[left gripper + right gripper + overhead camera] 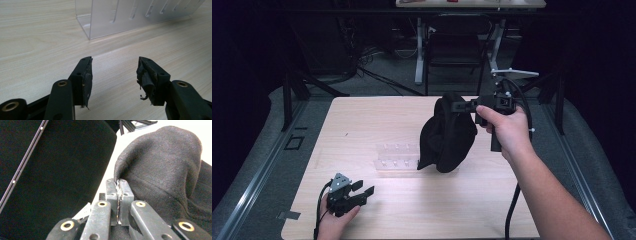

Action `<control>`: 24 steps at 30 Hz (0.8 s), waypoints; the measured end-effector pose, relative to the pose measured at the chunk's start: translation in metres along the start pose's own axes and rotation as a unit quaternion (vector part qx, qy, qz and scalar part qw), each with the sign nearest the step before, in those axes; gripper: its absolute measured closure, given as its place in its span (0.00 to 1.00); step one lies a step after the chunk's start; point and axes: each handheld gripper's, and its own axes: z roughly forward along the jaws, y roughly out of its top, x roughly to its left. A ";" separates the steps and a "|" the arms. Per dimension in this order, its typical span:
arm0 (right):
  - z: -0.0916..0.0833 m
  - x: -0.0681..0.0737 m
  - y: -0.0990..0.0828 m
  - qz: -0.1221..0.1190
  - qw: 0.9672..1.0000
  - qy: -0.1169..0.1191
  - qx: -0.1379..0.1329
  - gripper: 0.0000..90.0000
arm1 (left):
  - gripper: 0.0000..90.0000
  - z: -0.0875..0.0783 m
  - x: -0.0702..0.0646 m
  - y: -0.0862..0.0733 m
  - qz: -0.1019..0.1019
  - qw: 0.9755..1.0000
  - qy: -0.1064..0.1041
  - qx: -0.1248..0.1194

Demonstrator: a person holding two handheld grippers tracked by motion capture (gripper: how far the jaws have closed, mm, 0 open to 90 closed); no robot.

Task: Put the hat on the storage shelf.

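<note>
A black cloth cap [448,132] hangs above the middle of the wooden table [362,115], its lower end near a clear plastic rack [396,159]. My right gripper [468,105] is shut on the cap's upper edge and holds it up. In the right gripper view the jaws [118,182] pinch the dark woven fabric [162,165]. My left gripper [364,189] rests low at the front left of the table, open, with nothing between its fingers. In the left gripper view the gripper [114,67] points over bare wood toward the clear rack [117,17].
The clear rack carries several slots and lies just left of the cap. Dark fabric surrounds the table. Metal stands [419,50] and a chair [454,47] are behind the far edge. Cables trail from both grippers.
</note>
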 end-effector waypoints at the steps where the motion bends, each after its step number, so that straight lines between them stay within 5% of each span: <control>1: 0.002 -0.001 0.001 0.003 1.000 0.002 -0.002 0.99 | 0.52 0.001 -0.001 0.000 0.001 1.000 0.001 0.000; 16: 0.014 -0.004 0.008 0.003 1.000 0.011 -0.005 0.99 | 0.51 0.001 -0.009 0.003 0.003 1.000 -0.008 -0.010; 24: 0.022 -0.008 0.009 0.003 1.000 0.005 -0.002 0.99 | 0.49 -0.005 -0.019 0.018 0.011 0.999 -0.021 -0.022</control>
